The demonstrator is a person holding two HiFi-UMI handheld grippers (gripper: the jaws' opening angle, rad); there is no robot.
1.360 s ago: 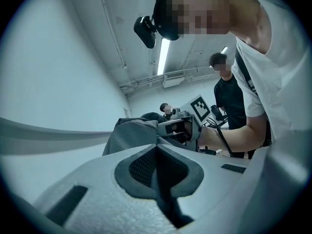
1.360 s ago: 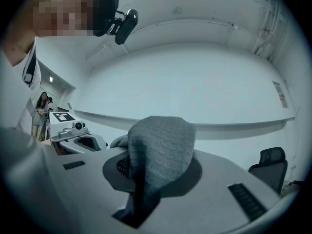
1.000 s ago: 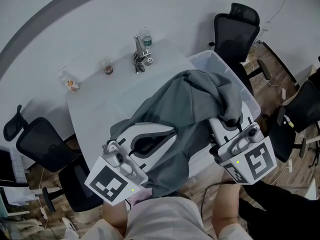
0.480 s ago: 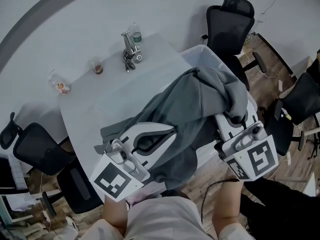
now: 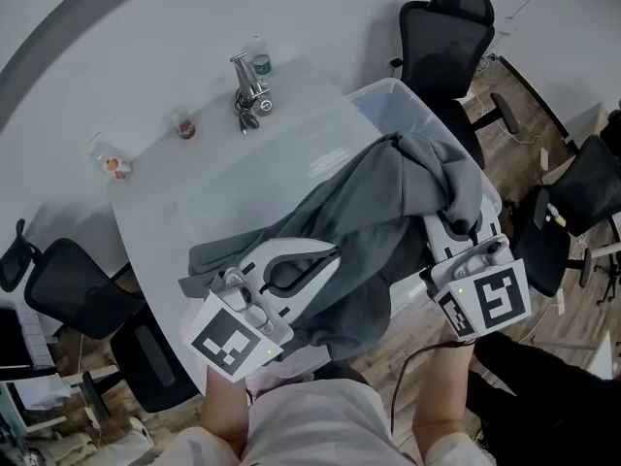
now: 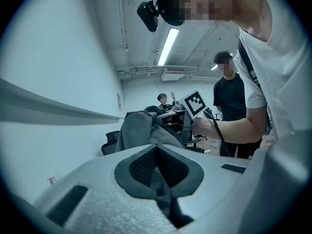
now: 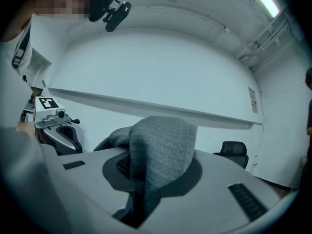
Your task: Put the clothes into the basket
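A large grey garment (image 5: 388, 202) hangs between my two grippers, above the right edge of the white table (image 5: 223, 173) and the near side of the clear plastic basket (image 5: 383, 90). My left gripper (image 5: 291, 272) is shut on one end of the cloth; in the left gripper view a fold is pinched between the jaws (image 6: 160, 179). My right gripper (image 5: 456, 229) is shut on the other end, and the grey garment (image 7: 163, 145) drapes over its jaws (image 7: 139, 189). The cloth hides both sets of fingertips in the head view.
Black office chairs stand behind the basket (image 5: 441, 27), at the right (image 5: 582, 192) and at the left (image 5: 68, 284). At the table's far edge are a bottle with keys (image 5: 247, 90) and two small cups (image 5: 184, 124). A person (image 6: 231, 111) stands nearby.
Both grippers have carried the garment a little to the right, so more of it hangs over the basket. Both grips are unchanged.
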